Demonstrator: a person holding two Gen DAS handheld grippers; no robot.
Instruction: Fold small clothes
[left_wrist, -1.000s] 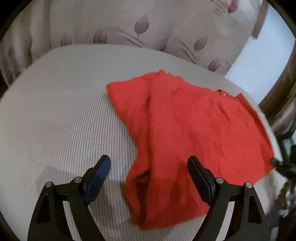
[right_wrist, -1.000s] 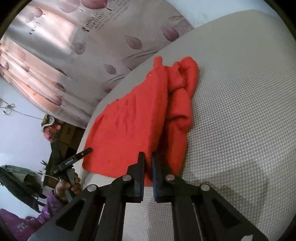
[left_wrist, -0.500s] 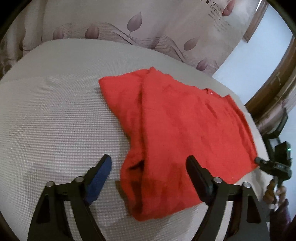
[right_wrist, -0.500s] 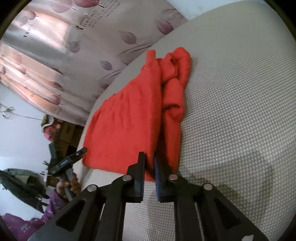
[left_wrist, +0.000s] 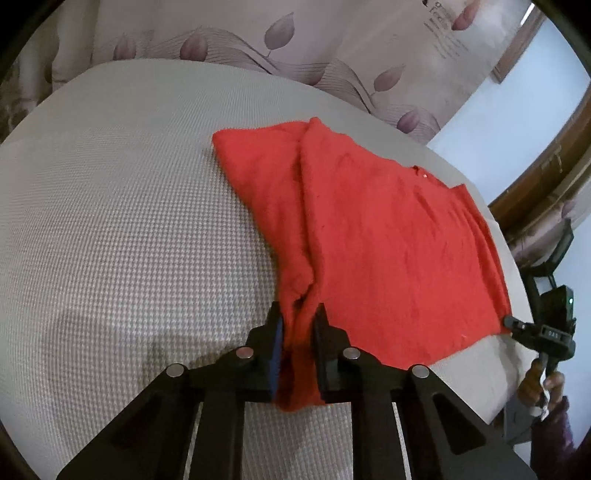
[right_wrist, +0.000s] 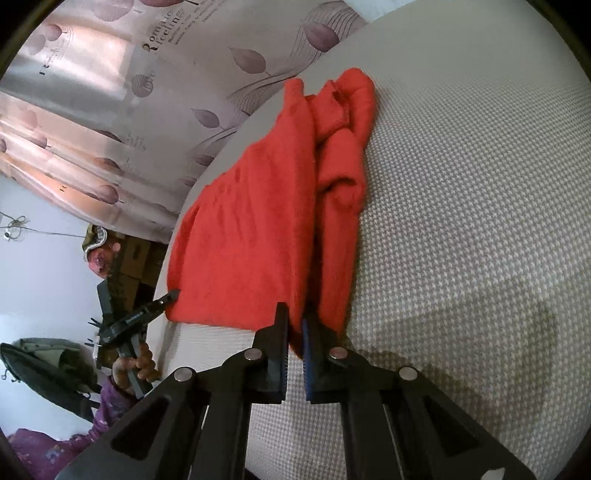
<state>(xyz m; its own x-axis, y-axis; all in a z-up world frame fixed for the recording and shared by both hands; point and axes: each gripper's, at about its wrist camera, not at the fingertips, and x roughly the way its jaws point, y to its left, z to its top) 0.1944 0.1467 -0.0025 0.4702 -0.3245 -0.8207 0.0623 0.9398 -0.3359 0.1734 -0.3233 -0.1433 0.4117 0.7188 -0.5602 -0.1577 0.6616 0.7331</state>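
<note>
Red garment (left_wrist: 376, 243) edge bunched between closing left jaws; right jaws clamped on opposite corner.

Left of the red garment (left_wrist: 388, 258) the cushioned surface (left_wrist: 110, 240) lies bare, open to a gripper (the same stretch shows wide in the right view). Behind it hangs a patterned curtain (left_wrist: 295, 48), closing the far edge.
</note>
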